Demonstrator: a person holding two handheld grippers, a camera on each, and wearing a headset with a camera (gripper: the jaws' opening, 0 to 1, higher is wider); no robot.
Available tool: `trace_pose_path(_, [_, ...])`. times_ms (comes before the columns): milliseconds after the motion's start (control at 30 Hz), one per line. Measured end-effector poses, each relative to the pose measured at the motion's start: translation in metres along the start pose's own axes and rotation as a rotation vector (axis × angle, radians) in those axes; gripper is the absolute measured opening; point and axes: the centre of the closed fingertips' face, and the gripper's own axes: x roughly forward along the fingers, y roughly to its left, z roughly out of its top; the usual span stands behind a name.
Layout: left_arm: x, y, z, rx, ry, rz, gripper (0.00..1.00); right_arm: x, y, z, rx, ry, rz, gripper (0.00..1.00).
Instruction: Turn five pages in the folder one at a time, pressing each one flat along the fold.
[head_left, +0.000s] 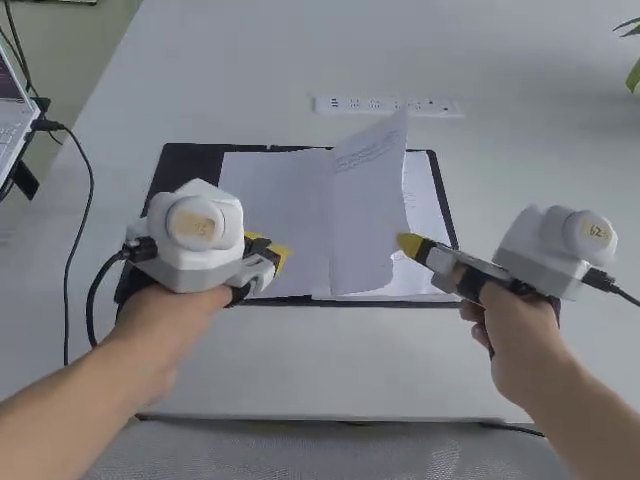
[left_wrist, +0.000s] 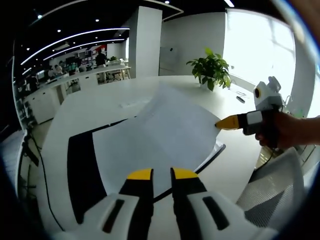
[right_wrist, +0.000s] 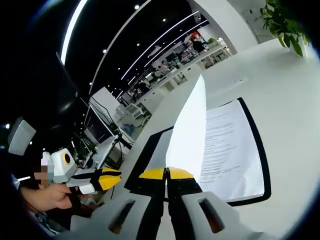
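A black folder (head_left: 180, 160) lies open on the white table with white pages on both sides. One page (head_left: 365, 210) stands lifted above the fold, curling upward. My right gripper (head_left: 410, 245) is shut on that page's lower right edge; in its own view the sheet (right_wrist: 190, 130) rises from between the yellow tips (right_wrist: 166, 174). My left gripper (head_left: 278, 256) sits low over the bottom of the left-hand pages, its jaws together with nothing held (left_wrist: 162, 175). The left gripper view shows the raised page (left_wrist: 170, 125) with the right gripper (left_wrist: 227, 122) at its corner.
A white power strip (head_left: 388, 105) lies behind the folder. A laptop (head_left: 10, 110) sits at the far left with a black cable (head_left: 85, 190) running along the table. A potted plant (left_wrist: 212, 70) stands at the far end. The table's near edge is just below my hands.
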Motion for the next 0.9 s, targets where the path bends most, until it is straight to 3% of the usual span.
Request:
trace_pose_path(300, [-0.03, 0.015, -0.005, -0.039, -0.014, 0.032, 0.11, 0.025, 0.035, -0.007, -0.036, 0.03, 0.065, 0.0])
trace_pose_path(567, [-0.049, 0.037, -0.021, -0.092, -0.011, 0.075, 0.1, 0.054, 0.061, -0.022, -0.069, 0.085, 0.109, 0.0])
trace_pose_path(833, [-0.063, 0.056, -0.038, -0.123, -0.001, 0.093, 0.1, 0.085, 0.078, -0.047, -0.085, 0.151, 0.136, 0.0])
trace_pose_path(900, [-0.068, 0.061, -0.043, -0.133, 0.005, 0.1, 0.1, 0.099, 0.074, -0.055, -0.081, 0.173, 0.143, 0.0])
